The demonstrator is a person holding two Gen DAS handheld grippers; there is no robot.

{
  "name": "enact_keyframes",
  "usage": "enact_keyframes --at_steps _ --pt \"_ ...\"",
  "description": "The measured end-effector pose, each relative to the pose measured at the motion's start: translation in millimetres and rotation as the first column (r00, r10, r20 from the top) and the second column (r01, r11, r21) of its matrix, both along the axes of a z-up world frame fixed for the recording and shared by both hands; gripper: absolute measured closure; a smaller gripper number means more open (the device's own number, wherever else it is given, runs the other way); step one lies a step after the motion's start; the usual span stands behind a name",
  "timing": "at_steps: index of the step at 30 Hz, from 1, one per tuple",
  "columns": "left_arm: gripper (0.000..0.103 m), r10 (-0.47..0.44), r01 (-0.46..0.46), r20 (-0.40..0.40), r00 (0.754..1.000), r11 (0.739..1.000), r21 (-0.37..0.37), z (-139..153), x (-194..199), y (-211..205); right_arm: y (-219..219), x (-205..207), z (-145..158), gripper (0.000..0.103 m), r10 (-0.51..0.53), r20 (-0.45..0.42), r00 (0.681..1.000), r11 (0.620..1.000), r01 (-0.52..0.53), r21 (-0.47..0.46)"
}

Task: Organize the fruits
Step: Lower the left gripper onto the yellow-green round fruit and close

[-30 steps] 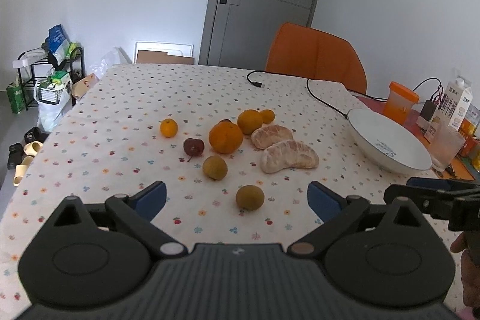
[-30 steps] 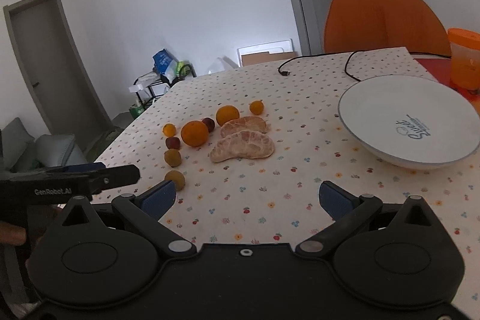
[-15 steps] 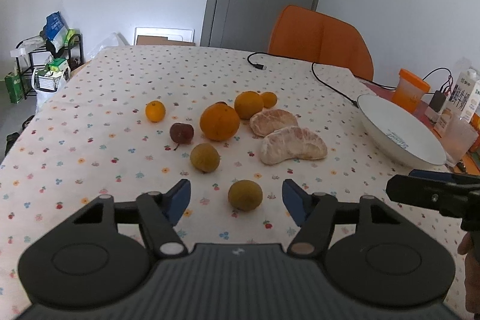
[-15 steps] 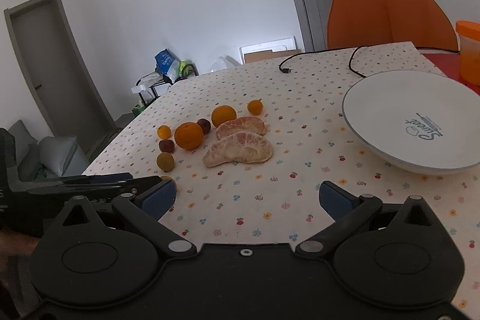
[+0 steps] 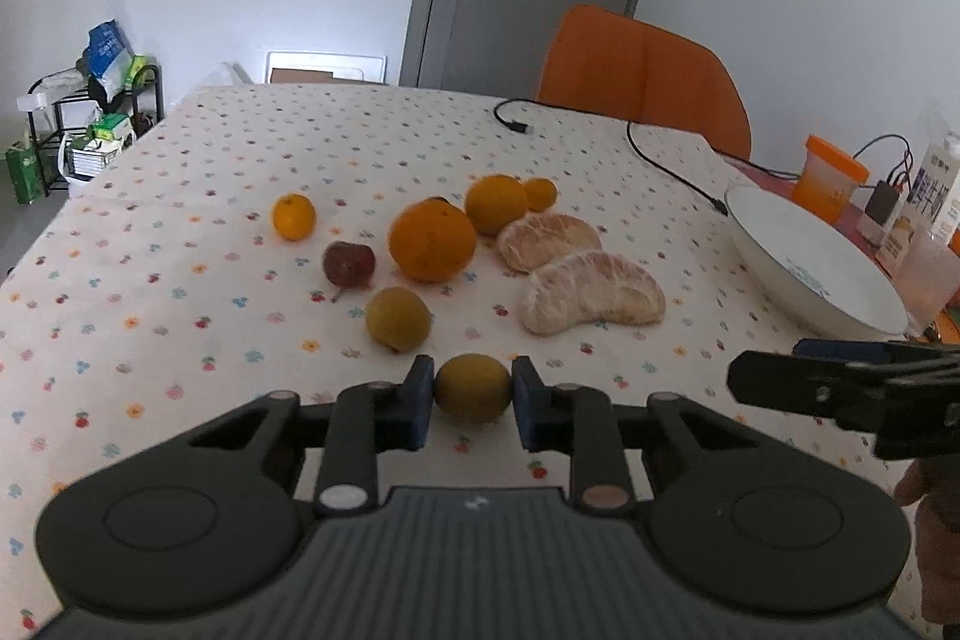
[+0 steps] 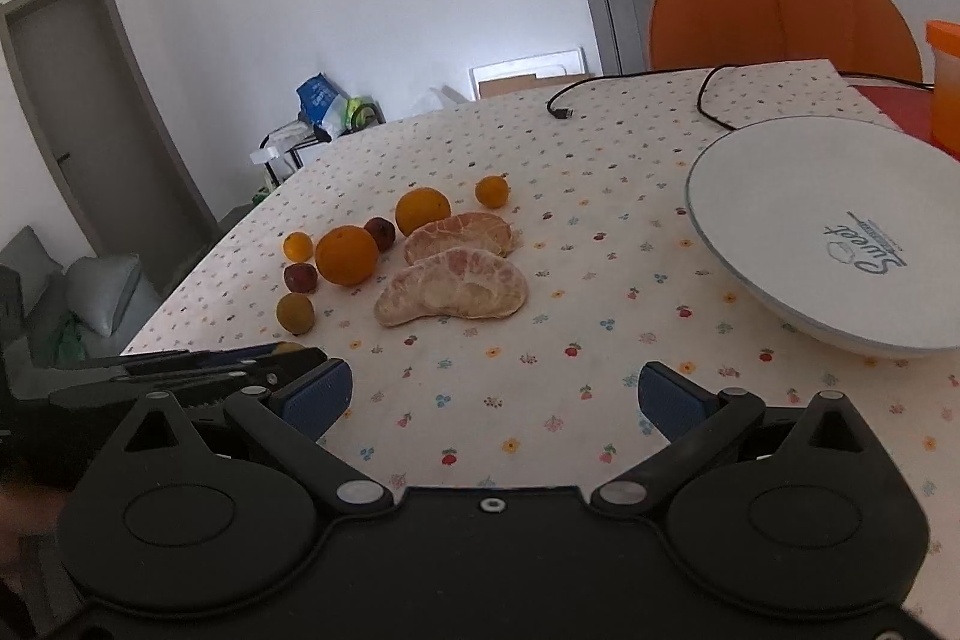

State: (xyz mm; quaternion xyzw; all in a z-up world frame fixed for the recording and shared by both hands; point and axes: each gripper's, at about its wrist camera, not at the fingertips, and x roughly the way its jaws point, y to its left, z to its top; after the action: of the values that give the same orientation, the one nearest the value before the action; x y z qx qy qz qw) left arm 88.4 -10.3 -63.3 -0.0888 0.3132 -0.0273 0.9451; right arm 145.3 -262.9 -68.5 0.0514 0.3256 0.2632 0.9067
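Low over the table, left tool (image 5: 472, 397) closing on olive-brown fruit (image 5: 473, 387).

The left tool (image 5: 473, 394) is closing on a yellow-green fruit (image 5: 473, 387).

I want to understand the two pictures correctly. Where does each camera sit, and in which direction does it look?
Left wrist view: sits on the left gripper, looking forward and down over the table; its jaws are closing, pads against a brown-green fruit; the right gripper's tip and a bit of hand show at right.
Right wrist view: sits on the right gripper, open over bare tablecloth; the left gripper shows at left.
Both share the large orange, the peeled segments and the white plate.
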Motion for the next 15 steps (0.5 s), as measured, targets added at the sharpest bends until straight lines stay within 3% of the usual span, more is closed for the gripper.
enact_keyframes --at_steps 15 --pt "0.077 0.075 -0.075 0.012 0.997 0.997 -0.024 6 -1 36 37 26 -5 0.0 0.032 -0.025 0.999 0.997 -0.034 -0.063"
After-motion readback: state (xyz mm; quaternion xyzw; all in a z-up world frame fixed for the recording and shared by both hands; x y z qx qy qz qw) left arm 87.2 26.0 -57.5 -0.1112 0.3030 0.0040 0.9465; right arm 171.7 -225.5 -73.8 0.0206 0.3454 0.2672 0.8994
